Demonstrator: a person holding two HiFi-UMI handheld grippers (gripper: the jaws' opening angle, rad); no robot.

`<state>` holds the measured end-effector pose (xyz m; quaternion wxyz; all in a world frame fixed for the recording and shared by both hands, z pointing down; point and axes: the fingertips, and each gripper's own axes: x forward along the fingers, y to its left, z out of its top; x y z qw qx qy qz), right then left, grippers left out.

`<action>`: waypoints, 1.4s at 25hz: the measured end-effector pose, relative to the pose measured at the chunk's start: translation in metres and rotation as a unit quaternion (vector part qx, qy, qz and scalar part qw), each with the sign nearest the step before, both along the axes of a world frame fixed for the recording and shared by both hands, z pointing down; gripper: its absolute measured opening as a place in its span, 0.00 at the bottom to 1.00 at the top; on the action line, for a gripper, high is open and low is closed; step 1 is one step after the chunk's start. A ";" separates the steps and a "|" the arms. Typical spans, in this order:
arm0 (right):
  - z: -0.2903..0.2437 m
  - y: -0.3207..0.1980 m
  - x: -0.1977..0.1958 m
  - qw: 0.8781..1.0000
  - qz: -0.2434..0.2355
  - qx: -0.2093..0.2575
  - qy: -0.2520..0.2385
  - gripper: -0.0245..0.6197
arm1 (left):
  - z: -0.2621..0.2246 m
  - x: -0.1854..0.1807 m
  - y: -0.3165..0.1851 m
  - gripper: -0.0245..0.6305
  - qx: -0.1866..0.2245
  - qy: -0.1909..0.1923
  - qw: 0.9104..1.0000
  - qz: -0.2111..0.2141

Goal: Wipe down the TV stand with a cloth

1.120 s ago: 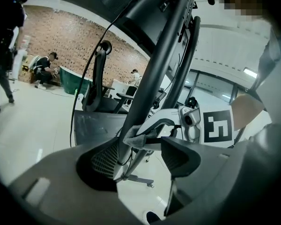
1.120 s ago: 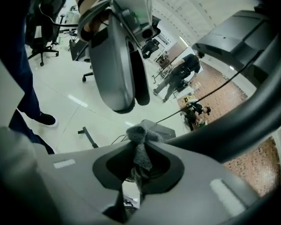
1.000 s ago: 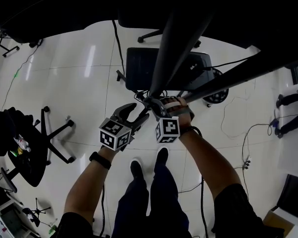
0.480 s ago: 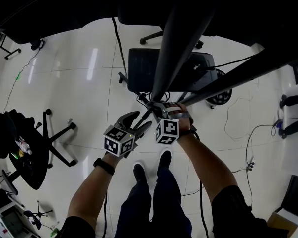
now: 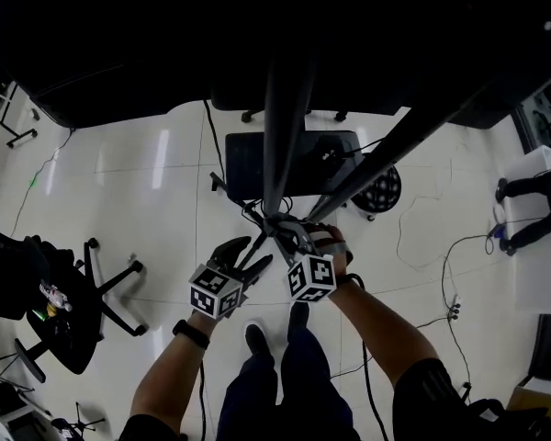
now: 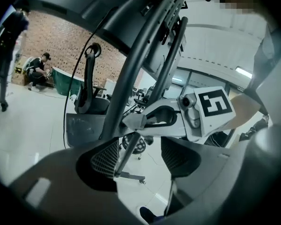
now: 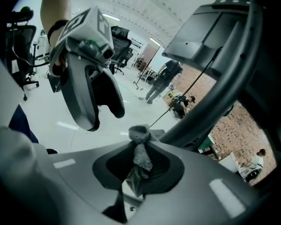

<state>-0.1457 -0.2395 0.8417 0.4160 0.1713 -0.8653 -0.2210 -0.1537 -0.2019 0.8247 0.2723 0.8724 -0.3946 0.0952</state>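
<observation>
The right gripper (image 7: 139,161) had its jaws clenched on the grey cloth (image 7: 140,149), held close by the dark struts of the TV stand (image 5: 283,118) where 2 of them met. The left gripper (image 6: 138,156), at 8 o'clock of it, had its jaws released, grasping nothing. Wiping seemed under way. The next move probably called for dragging the cloth along a strut toward 12 o'clock under steady pressure.
</observation>
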 end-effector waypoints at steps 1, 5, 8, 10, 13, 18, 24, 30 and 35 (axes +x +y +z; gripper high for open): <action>-0.021 0.003 0.004 1.000 0.006 0.001 -0.016 0.11 | -0.014 0.001 0.004 0.51 0.007 -0.003 1.000 0.005; -0.111 0.003 0.017 0.996 0.032 0.007 -0.086 0.11 | -0.085 0.002 0.012 0.51 0.043 0.007 0.999 0.010; -0.175 0.016 0.030 0.993 0.043 0.024 -0.111 0.11 | -0.139 0.012 0.031 0.51 0.067 0.006 0.997 0.023; -0.216 0.025 0.037 0.991 0.043 0.043 -0.118 0.11 | -0.175 0.017 0.041 0.51 0.088 -0.001 0.996 0.033; -0.278 0.027 0.047 0.987 0.044 0.087 -0.125 0.11 | -0.232 0.022 0.039 0.50 0.135 -0.003 0.990 0.043; -0.377 0.033 0.069 0.980 0.040 0.153 -0.123 0.11 | -0.315 0.036 0.048 0.51 0.195 0.007 0.979 0.061; -0.476 0.031 0.105 0.967 0.039 0.218 -0.124 0.11 | -0.392 0.056 0.050 0.51 0.245 0.004 0.967 0.076; -0.553 0.018 0.135 0.958 0.027 0.259 -0.124 0.11 | -0.453 0.081 0.040 0.50 0.289 0.000 0.954 0.073; -0.622 -0.001 0.155 0.948 0.014 0.290 -0.130 0.11 | -0.503 0.106 0.025 0.51 0.323 -0.001 0.944 0.065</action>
